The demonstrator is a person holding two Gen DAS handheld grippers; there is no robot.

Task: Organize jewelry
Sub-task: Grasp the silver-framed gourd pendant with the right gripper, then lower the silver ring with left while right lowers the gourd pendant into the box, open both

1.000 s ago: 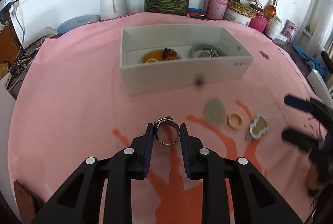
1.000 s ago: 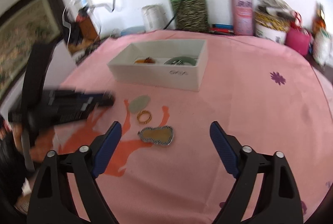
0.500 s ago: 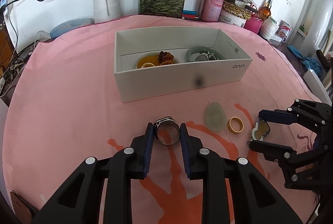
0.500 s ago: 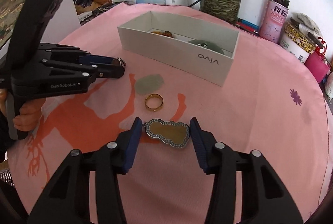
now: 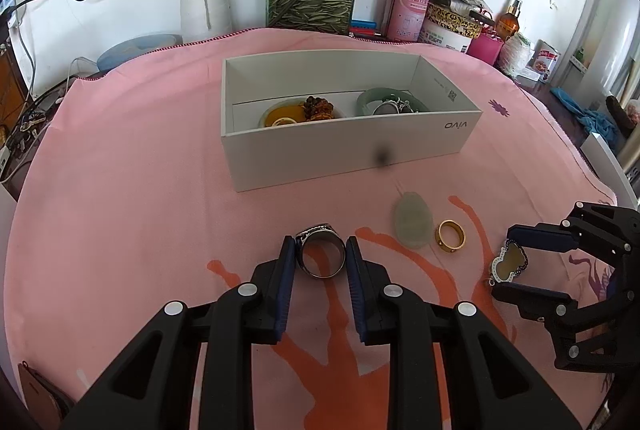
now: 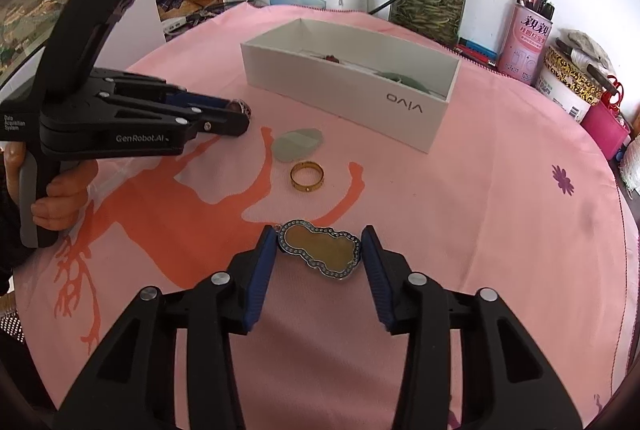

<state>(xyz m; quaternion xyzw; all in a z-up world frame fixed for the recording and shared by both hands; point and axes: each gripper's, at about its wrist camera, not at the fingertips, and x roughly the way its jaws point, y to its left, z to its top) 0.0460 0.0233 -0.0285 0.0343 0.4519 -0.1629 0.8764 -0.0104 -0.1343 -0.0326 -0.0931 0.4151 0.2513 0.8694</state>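
Pink-clothed table (image 6: 480,190) under my tools: left tool (image 5: 320,256) clamps the silver ring (image 5: 321,257); right tool (image 6: 320,250) is closing around the flat, stiff, slippery gourd pendant (image 6: 320,250), gripping its ends

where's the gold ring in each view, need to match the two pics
Left wrist view: the gold ring lies on the pink cloth right of centre, between the pale green pendant and the right claw.
Right wrist view: the gold ring lies near the centre, just below the pale green pendant.
Shared landmark: the white vivo box, behind the ring.
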